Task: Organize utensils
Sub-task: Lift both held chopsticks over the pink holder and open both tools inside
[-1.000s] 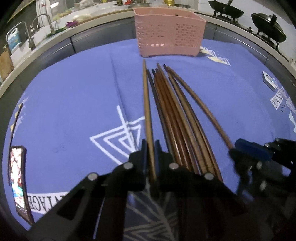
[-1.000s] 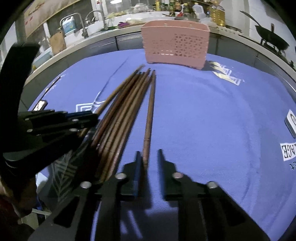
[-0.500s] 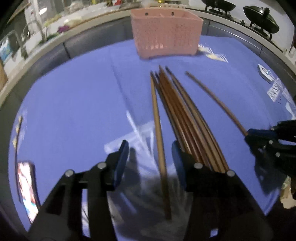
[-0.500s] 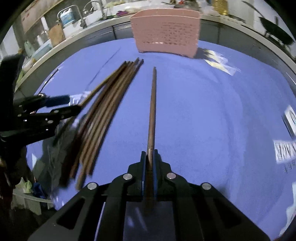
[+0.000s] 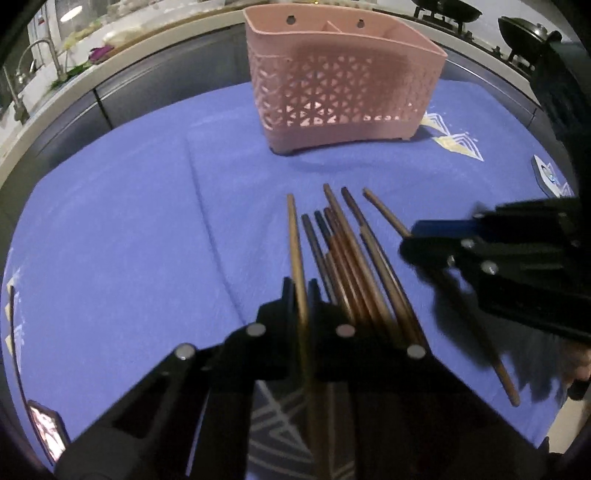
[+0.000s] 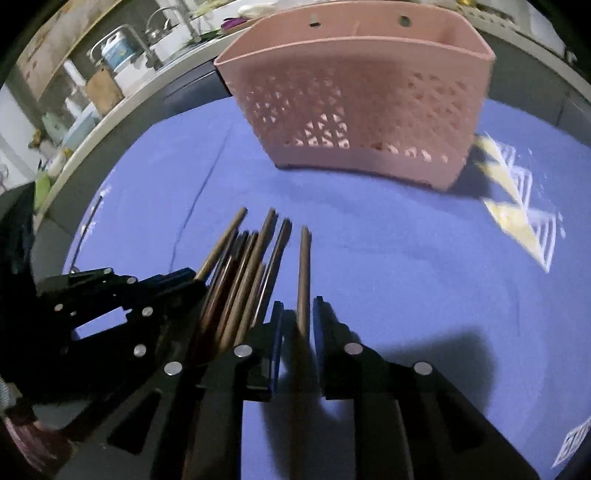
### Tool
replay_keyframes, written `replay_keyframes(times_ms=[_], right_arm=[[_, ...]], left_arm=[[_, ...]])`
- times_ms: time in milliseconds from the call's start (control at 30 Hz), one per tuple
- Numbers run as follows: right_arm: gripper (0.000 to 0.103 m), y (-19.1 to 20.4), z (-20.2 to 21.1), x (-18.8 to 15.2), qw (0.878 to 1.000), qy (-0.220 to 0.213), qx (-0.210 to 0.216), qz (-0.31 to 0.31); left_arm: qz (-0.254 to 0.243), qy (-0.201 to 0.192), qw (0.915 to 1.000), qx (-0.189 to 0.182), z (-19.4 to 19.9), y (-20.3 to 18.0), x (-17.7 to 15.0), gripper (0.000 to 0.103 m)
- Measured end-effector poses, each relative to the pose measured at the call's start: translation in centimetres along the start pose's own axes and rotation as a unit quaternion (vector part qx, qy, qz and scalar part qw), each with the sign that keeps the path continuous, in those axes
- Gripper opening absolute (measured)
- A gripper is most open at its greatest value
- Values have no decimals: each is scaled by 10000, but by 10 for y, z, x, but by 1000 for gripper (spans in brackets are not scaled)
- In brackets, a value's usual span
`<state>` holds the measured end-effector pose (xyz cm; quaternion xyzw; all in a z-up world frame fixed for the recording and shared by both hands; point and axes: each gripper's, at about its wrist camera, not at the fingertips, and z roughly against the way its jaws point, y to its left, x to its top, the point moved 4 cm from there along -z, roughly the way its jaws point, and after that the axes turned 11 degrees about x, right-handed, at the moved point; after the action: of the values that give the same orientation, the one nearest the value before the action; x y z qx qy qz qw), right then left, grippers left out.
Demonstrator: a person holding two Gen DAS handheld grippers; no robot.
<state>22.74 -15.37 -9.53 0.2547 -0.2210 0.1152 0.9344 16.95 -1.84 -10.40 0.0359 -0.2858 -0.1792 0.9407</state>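
Observation:
Several brown wooden chopsticks (image 5: 354, 266) lie side by side on the blue cloth, tips toward the pink perforated utensil basket (image 5: 343, 85). My left gripper (image 5: 302, 291) is shut on the leftmost, lighter chopstick (image 5: 295, 236). My right gripper (image 6: 298, 314) stands around the rightmost chopstick (image 6: 303, 266), with a small gap at each jaw. That chopstick (image 5: 388, 218) shows in the left wrist view, passing under the right gripper (image 5: 417, 236). The basket (image 6: 354, 92) looms close in the right wrist view, and the left gripper (image 6: 184, 280) is at the left.
The blue cloth (image 5: 129, 229) has white printed patterns. A phone (image 5: 46, 432) lies at its front left edge. A sink and tap (image 6: 147, 40) stand behind the counter at left, and dark pans (image 5: 524, 29) on the stove at back right.
Both grippers have moved forward toward the basket. My left gripper, open half a second ago, has shut on the leftmost chopstick. My right gripper's jaws have parted slightly around its chopstick.

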Motion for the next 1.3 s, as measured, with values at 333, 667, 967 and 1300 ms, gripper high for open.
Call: replay_keyframes(times_ms=[333,667,967,1300], right_arm=[[6,14,119,-2,9831,-1609,831,266],[6,44,233,104,9436,-3172,700,637],[5,33,189,203,9152,-3922,-125,918],[6,-12,101,193,9493,-3068,-101,674]], left_arm=[[489,-1093,9905,-670,111,42,21,5],[864,-2539,9595,-860,226,69,139,5],[1004,-2734,9556,-443,178,55,221,6],[1071,-1920,9755,-131,64,53,207,6]])
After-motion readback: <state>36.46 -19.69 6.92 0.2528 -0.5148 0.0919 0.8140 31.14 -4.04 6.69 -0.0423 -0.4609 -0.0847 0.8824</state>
